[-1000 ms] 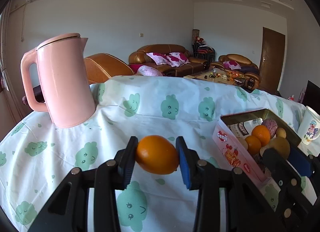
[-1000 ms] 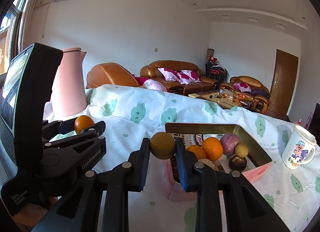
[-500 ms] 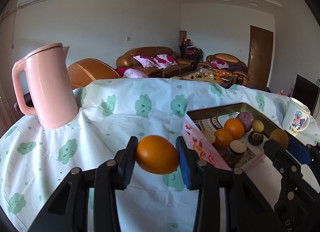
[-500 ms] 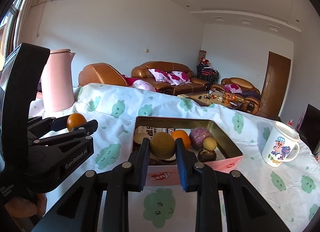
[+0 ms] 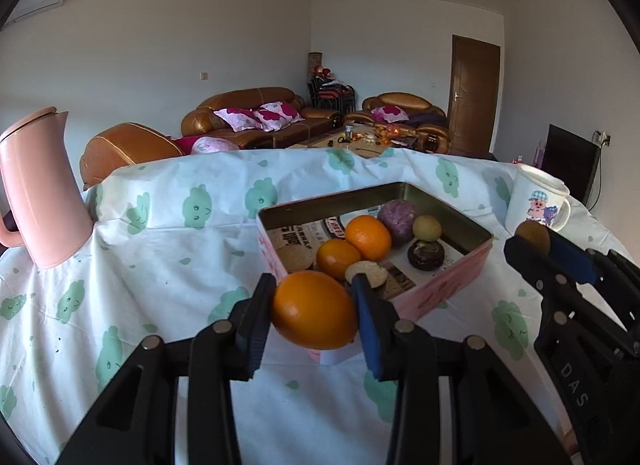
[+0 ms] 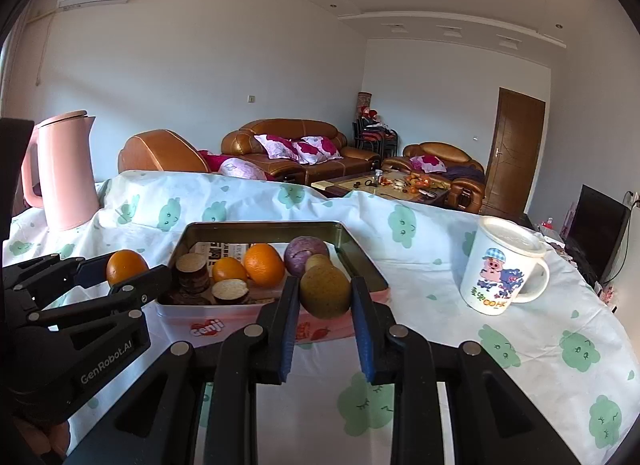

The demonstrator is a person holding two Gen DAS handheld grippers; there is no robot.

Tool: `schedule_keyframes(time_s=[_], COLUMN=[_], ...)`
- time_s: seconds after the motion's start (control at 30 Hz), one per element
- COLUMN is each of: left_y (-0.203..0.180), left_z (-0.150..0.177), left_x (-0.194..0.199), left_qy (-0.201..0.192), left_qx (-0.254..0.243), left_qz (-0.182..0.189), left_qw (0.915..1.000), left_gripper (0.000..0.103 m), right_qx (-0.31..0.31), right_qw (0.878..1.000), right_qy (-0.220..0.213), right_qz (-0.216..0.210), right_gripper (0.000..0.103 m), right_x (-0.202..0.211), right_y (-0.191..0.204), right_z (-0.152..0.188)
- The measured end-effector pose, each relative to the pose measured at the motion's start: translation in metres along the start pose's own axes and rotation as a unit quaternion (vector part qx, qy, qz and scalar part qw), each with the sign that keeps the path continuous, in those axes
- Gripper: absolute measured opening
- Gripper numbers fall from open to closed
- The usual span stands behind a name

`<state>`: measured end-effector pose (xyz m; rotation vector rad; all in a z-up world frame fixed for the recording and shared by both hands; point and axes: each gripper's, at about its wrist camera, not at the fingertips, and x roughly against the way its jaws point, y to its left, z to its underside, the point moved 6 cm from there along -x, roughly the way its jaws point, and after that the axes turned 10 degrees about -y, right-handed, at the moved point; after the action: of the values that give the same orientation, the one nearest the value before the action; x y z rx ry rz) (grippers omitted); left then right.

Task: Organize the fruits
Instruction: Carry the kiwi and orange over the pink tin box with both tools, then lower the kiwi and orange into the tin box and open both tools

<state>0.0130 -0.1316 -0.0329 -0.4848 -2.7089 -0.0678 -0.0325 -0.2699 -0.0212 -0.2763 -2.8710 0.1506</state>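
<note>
The orange sits pinched between the pads of the left gripper, held in the air at the near corner of the tin; half a second ago the tin lay further off to the right. The right gripper clamps the brownish-green fruit just over the tin's near rim, closer in than before. Inside the tin: two more oranges, a purple fruit and some dark round pieces. Only the right view shows the mug in full, standing apart on the tablecloth. The pink kettle stands far left in both views.
</note>
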Motion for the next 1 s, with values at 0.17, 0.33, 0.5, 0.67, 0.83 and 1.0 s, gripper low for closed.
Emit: schedule_keyframes(time_s=[0.17,0.33,0.5,0.67,0.83,1.0], left_y=[-0.028,-0.050,-0.062,-0.053,-0.032,-0.007], left_z=[-0.001,-0.010,-0.024,-0.038,-0.050,-0.052], left_x=[-0.008,-0.021,-0.035,-0.054,-0.076,-0.097], left_qy=[0.010,0.010,0.006,0.009,0.022,0.052], left_qx=[-0.009,-0.012,-0.004,0.017,0.030,0.040], left_qz=[0.031,0.046,0.048,0.033,0.006,-0.018], left_qw=[0.9994,0.9988,0.9988,0.9993,0.9993,0.9977], left_gripper=[0.041,0.041,0.041,0.041,0.041,0.041], right_qx=[-0.007,-0.016,-0.019,-0.048,-0.087,-0.108], right_qw=[1.000,0.999,0.998,0.997,0.995,0.993], right_qy=[0.006,0.012,0.017,0.027,0.032,0.042], right_qz=[0.027,0.050,0.058,0.047,0.033,0.004], right_gripper=[0.027,0.027,0.027,0.027,0.027,0.028], right_x=[-0.002,-0.010,-0.022,-0.042,-0.068,-0.098], right_y=[-0.024,-0.048,-0.061,-0.069,-0.062,-0.040], right_z=[0.003,0.001,-0.005,-0.016,-0.030,-0.039])
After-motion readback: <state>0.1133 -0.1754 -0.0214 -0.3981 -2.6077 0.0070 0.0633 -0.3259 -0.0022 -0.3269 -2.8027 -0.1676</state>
